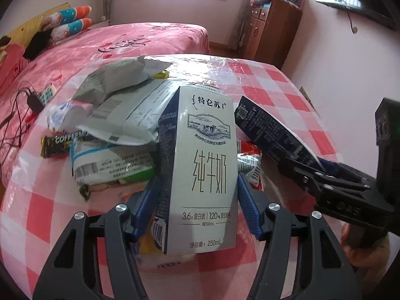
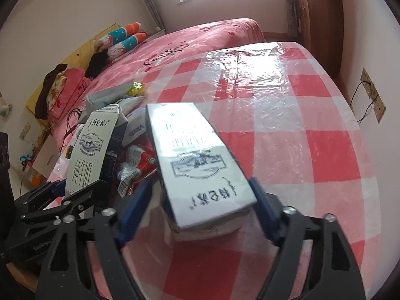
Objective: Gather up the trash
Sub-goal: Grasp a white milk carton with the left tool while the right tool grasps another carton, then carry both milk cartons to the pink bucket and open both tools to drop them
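Here, left gripper (image 1: 197, 200): angled down over the checked table (image 2: 300, 150), blue fingers (image 1: 246, 200) against both sides of an upright milk carton (image 1: 202, 170), clamped on it beside the wrapper pile (image 1: 112, 125). Right gripper (image 2: 202, 212): also tilted down, jaws around a second carton (image 2: 195, 155), held tipped and upside down; the right pad touches it, the left contact is unclear.
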A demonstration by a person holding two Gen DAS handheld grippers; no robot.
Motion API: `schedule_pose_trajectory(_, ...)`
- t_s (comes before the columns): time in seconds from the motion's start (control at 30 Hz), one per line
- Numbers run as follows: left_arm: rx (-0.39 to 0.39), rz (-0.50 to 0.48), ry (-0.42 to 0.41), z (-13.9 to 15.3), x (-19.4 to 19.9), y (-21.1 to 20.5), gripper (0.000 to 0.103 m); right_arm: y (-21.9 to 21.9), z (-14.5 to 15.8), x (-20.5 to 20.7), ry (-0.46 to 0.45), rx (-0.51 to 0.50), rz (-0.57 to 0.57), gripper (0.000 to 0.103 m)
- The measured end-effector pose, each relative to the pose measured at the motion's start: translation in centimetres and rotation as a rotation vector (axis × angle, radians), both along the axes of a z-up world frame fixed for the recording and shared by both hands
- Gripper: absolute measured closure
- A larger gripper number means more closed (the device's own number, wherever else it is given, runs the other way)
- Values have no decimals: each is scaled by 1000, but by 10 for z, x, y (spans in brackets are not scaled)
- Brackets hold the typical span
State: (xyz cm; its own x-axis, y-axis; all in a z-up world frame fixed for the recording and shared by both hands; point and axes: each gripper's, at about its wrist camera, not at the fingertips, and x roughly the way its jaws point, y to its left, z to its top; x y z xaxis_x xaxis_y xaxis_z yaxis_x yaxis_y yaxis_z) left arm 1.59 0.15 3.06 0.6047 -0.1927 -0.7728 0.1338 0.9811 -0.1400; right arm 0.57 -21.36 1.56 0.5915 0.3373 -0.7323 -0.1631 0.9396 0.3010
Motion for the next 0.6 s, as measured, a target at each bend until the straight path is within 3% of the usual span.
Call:
schedule_pose_trajectory(0.27, -35, -8, -35, 13, -32, 18, 40, 1, -1, -26, -8, 5, -38, 39)
schedule_pose_trajectory(0.6, -51, 29, -66, 21, -80, 66, 40, 12, 18, -78, -56, 116, -53, 40)
